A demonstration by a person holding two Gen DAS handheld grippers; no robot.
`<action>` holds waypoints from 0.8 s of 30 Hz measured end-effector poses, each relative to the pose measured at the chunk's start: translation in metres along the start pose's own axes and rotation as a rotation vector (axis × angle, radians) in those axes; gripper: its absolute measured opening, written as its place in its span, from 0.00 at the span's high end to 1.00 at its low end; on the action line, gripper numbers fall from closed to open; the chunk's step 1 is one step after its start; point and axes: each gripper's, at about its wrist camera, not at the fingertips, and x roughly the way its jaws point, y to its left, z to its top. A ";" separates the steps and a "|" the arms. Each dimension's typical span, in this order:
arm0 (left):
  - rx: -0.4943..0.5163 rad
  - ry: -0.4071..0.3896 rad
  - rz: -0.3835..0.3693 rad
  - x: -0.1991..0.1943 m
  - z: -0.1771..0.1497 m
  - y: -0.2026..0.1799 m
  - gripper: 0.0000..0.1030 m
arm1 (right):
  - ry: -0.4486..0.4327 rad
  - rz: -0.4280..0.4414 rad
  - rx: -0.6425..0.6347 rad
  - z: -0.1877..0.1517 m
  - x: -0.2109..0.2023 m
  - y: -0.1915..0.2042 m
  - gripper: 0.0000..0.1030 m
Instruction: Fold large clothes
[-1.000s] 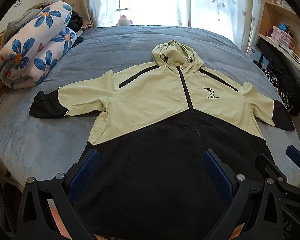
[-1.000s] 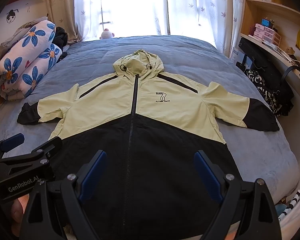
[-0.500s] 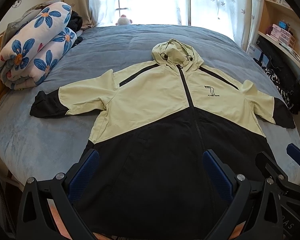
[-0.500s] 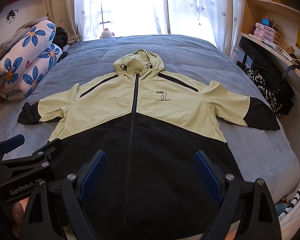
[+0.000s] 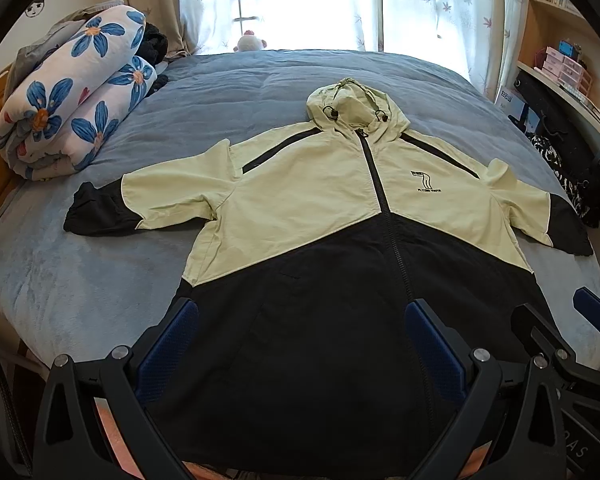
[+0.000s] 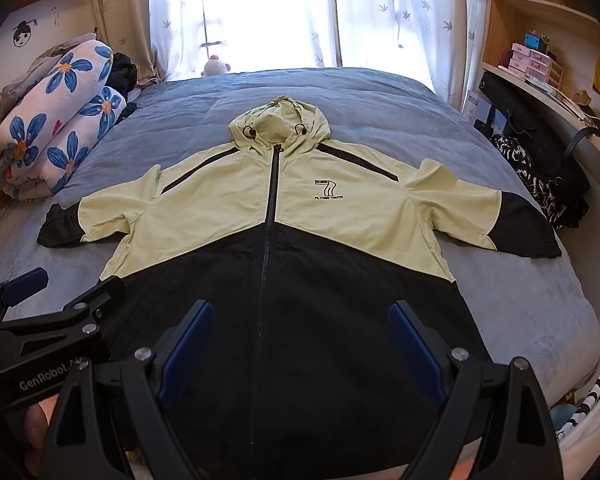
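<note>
A hooded jacket (image 5: 324, 208) (image 6: 300, 216), pale green above and black below, lies flat and zipped on the blue bed, sleeves spread to both sides, hood pointing to the window. My left gripper (image 5: 300, 340) hovers open over the black hem, left of the zip. My right gripper (image 6: 300, 340) is open too, over the hem around the zip. Neither holds cloth. The left gripper (image 6: 24, 288) shows at the lower left of the right wrist view, and the right gripper (image 5: 560, 324) shows at the lower right of the left wrist view.
A rolled flower-print quilt (image 5: 72, 108) (image 6: 56, 120) lies at the bed's far left with dark clothes behind it. A plush toy (image 6: 216, 67) sits by the window. A desk with boxes and a black bag (image 6: 540, 136) runs along the right. Bare bedspread (image 5: 60, 272) flanks the jacket.
Both views have shifted very slightly; the jacket lies as before and both grippers stay open.
</note>
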 end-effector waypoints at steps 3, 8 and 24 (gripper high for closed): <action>0.002 -0.002 0.005 -0.003 -0.001 0.001 0.01 | 0.002 0.003 0.001 -0.002 0.000 0.002 0.13; 0.002 -0.002 0.008 -0.004 -0.002 0.001 0.01 | 0.001 0.002 0.001 -0.002 0.000 0.002 0.13; 0.013 -0.009 0.018 -0.009 -0.004 0.000 0.01 | -0.003 0.005 0.003 -0.005 0.000 0.005 0.13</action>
